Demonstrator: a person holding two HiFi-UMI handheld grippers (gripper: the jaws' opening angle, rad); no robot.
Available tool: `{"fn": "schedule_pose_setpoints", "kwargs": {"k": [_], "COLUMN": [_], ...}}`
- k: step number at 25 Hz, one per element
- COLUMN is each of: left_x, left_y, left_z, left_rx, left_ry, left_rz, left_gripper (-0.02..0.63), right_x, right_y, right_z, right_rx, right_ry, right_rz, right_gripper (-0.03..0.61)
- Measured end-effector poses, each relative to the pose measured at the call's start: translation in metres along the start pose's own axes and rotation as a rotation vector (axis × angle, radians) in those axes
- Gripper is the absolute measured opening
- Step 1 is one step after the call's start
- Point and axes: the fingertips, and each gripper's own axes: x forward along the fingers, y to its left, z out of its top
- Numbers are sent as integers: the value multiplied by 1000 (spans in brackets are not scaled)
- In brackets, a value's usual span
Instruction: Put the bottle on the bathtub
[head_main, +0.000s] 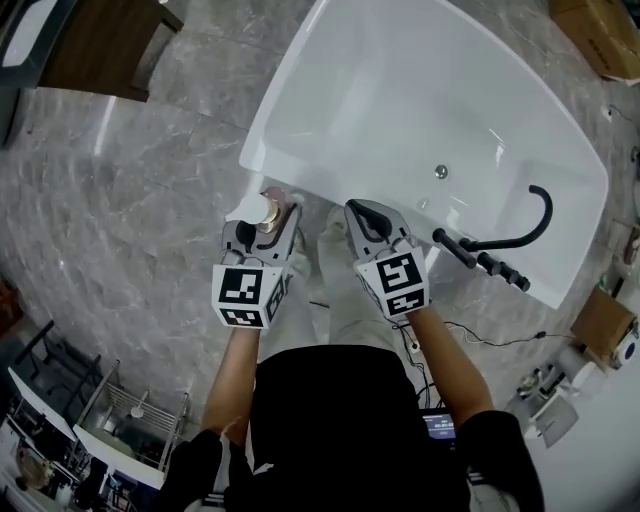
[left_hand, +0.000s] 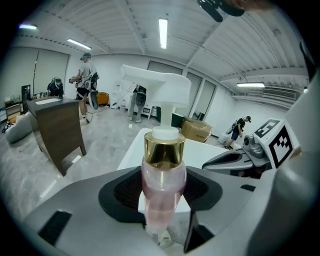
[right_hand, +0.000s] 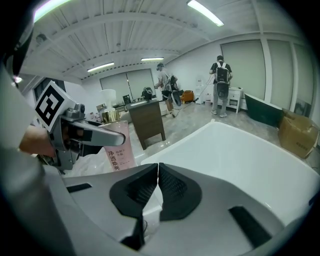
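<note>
The white bathtub (head_main: 420, 90) fills the space ahead of both hand-held grippers, and its near rim runs just beyond their tips. A black faucet (head_main: 500, 240) sits on that rim, off to the outer side of the right hand-held gripper (head_main: 360, 210).

Both of the person's bare forearms reach forward side by side. Each hand-held gripper tilts forward and down toward the tub's edge, with its marker cube nearest the body.

The left hand-held gripper (head_main: 270, 226) is clamped on the bottle (head_main: 252, 209). In the left gripper view its two dark pads press on opposite sides of the body, below the collar. The right hand-held gripper is clenched on nothing, and the right gripper view shows its pads meeting along a thin seam.

The bottle (left_hand: 162, 190) has a slim, translucent pink body, a shiny gold collar and a white pump head with a flat spout. It stands roughly upright between the left jaws, with the collar and pump rising clear above the pads. From the right gripper view the pink body (right_hand: 119, 152) shows printed characters on its side, and it lies just beside that hand-held gripper on its inner side. The bottle is above the tub's near corner. Whether its base touches the rim cannot be told.
</note>
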Motion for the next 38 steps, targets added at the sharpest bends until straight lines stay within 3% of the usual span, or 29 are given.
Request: {"fn": "schedule_pose_setpoints", "kwargs": {"k": [19,38], "left_x": [57,92], "left_y": [42,71], "left_z": [-52,-50], "left_rx": [11,40], "left_ry": [52,-21], "left_rz": [45,92], "left_gripper": [230,230], "right_x": [61,92], "right_y": [-11,-7], "right_z": [-36,-63], "right_rx": [-16,-29], "right_ry": [64,109], "right_rz": [13,39], "right_gripper": [23,23]}}
